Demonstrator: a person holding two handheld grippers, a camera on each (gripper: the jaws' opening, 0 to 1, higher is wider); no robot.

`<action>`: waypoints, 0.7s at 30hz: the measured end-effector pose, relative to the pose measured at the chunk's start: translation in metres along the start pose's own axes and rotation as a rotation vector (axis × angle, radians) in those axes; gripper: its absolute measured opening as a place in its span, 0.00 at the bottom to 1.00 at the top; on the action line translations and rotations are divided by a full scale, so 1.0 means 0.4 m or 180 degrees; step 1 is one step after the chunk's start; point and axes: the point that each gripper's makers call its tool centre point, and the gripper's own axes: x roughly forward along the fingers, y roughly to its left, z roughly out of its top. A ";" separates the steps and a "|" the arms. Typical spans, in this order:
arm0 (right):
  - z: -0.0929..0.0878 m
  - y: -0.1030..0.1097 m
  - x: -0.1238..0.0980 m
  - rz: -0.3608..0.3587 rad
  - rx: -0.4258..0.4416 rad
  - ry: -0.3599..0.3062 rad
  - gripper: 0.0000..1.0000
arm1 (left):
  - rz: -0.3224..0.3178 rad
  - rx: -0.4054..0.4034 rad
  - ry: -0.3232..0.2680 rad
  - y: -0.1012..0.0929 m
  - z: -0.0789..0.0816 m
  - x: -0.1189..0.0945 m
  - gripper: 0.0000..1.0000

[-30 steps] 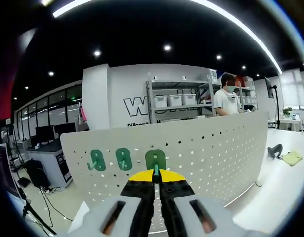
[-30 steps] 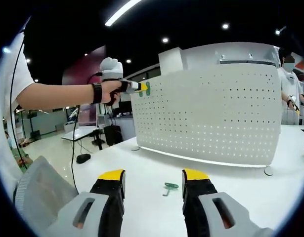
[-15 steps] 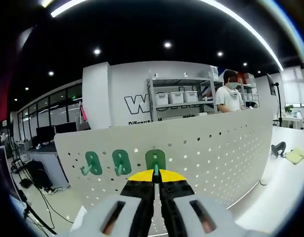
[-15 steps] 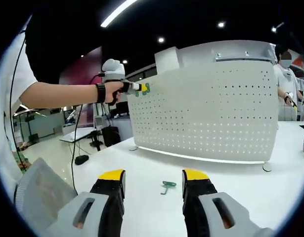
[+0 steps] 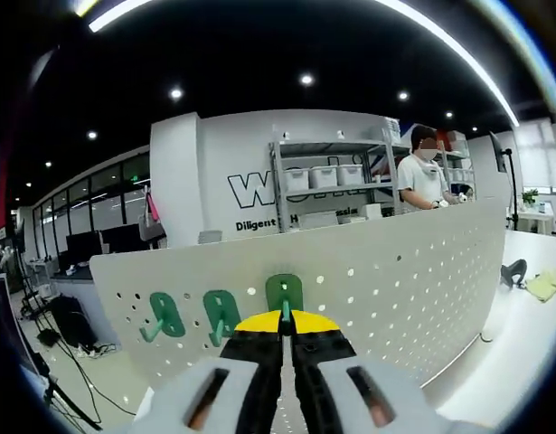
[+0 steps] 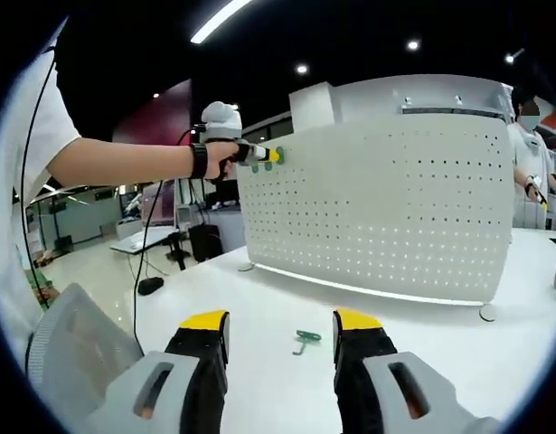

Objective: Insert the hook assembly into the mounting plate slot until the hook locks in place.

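Since the earlier frame: two mounted green hooks [image 5: 194,316] drifted toward 8 o'clock in the left gripper view, board edge now nearer, consistent with camera travel along the panel rather than any shift of the hooks; in the right gripper view, left gripper [image 6: 270,157] carried closer to the board's upper corner. Item in hand: green hook assembly [image 5: 284,296], pinched between the left jaws, drawn narrow on its stem, backplate upright at 12 o'clock of the jaw tips and set against or just before the white perforated mounting plate [image 5: 395,271]; contact not determinable. Same board seen in the right gripper view [image 6: 386,217], standing on the white table [image 6: 259,298], left gripper at its 11 o'clock corner. Right gripper [image 6: 279,336]: jaws wide, holding nothing, low over the table. Spare green hook [image 6: 306,339] lying flat on the table between those jaws, just beyond the tips. Person [image 5: 425,176] standing behind the board at 2 o'clock, beside shelving. Step judged: seating the third hook in the row, insertion under way, lock not confirmed. Next move judged: tabs lined up with the holes, pressed in and down until caught, then jaws released; spare hook to follow.
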 end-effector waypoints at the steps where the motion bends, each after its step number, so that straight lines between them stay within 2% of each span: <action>1: 0.001 0.000 0.000 -0.0003 0.0003 -0.0005 0.47 | -0.0005 0.0008 0.0016 -0.001 -0.003 0.001 0.02; 5: -0.003 -0.001 0.001 -0.0017 0.0027 -0.0006 0.47 | -0.0045 -0.0060 0.0044 0.001 -0.014 0.003 0.02; 10: -0.009 0.000 0.001 -0.0014 0.0013 0.0019 0.47 | -0.0056 -0.0088 0.0042 -0.002 -0.005 0.008 0.02; 21: -0.010 -0.003 -0.003 -0.0040 0.0038 0.0015 0.47 | 0.0046 -0.0322 0.0128 -0.007 -0.016 0.008 0.02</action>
